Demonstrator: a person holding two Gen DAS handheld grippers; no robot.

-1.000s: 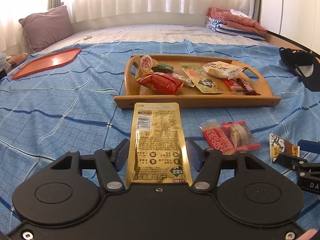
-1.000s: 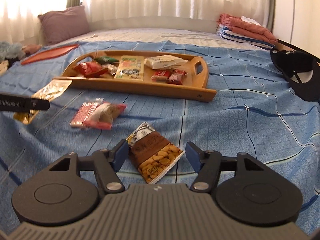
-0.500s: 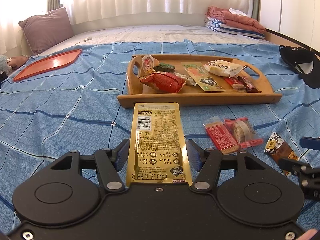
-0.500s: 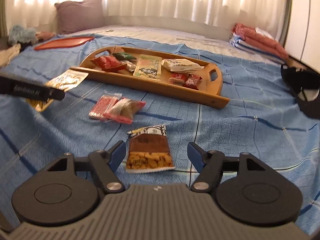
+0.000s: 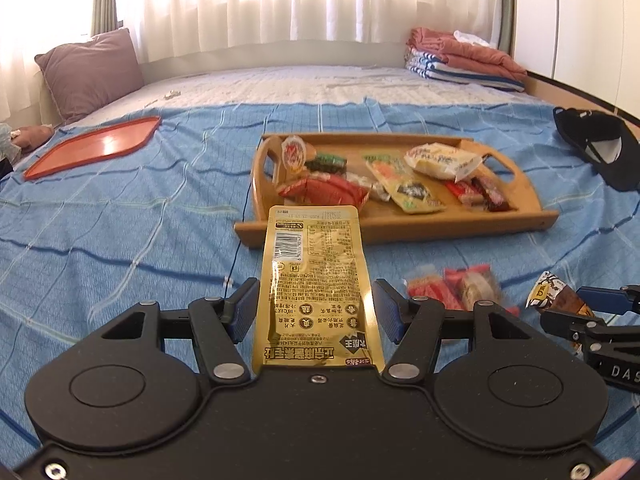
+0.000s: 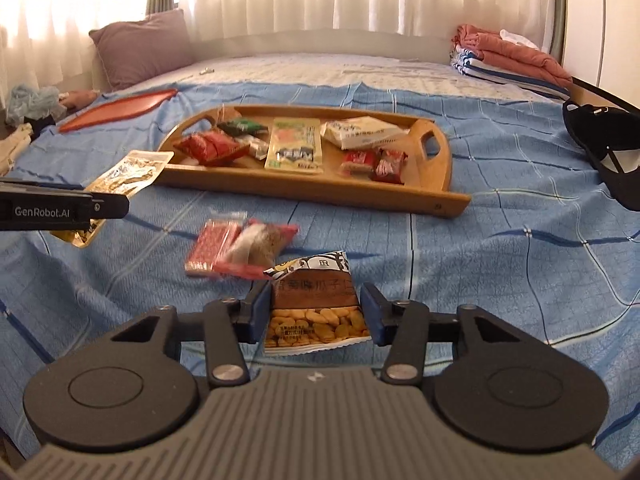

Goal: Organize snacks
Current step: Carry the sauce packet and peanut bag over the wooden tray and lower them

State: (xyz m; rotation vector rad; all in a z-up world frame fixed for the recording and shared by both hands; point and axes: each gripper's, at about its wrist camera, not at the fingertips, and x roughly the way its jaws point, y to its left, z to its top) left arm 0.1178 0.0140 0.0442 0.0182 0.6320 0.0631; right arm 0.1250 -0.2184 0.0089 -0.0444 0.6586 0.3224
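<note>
Bedspread: left tongs grip gold pouch; right tongs, just closing, clamp nut packet.

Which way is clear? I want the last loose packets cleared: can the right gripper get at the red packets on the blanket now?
Probably not yet: the right gripper is shut on the brown nut packet. The red packets lie unobstructed just ahead on the blue blanket.

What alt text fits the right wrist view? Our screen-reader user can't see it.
The right gripper, whose jaws have just been closing, pinches a brown nut packet above a blue bedspread. Beyond lie two loose red snacks and a wooden tray of packets.
</note>
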